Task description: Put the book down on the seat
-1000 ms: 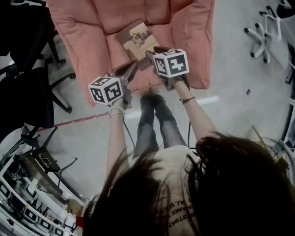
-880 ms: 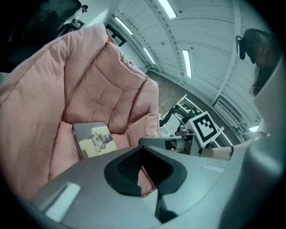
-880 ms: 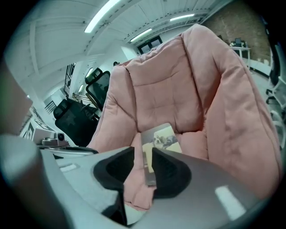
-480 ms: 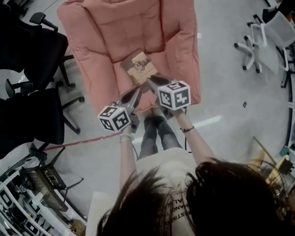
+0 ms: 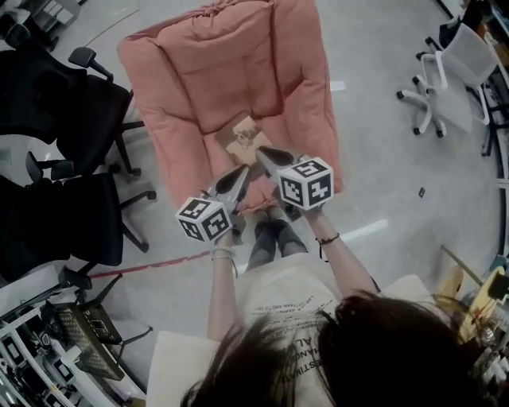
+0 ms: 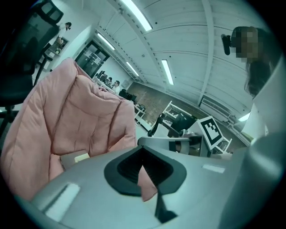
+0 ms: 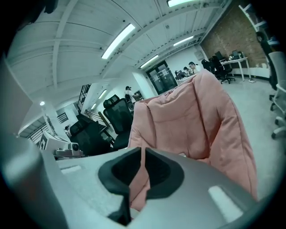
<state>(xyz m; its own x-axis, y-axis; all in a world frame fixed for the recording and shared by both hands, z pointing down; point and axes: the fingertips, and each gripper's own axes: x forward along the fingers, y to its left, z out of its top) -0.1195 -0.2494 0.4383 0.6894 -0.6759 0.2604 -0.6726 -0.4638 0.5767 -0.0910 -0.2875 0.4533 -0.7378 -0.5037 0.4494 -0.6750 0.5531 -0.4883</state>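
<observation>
Since the tan picture-cover paperback book (image 5: 246, 141) lies flat on the pink padded armchair seat (image 5: 199, 87) just beyond both tips, your right gripper (image 5: 261, 150) is nearer — its empty jaws have just been closing to a slit; your left gripper (image 5: 244, 169) is narrow and empty too.

The book (image 5: 242, 137) has cover print too small to read. The right gripper (image 5: 262, 153) hides its near corner.

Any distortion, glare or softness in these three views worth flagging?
Head view: evenly lit, slightly soft, book cover unreadable. Left gripper view: strong fisheye bending, dark vignette corners, ceiling lights bright. Right gripper view: same fisheye, pink chair sharp enough.
</observation>
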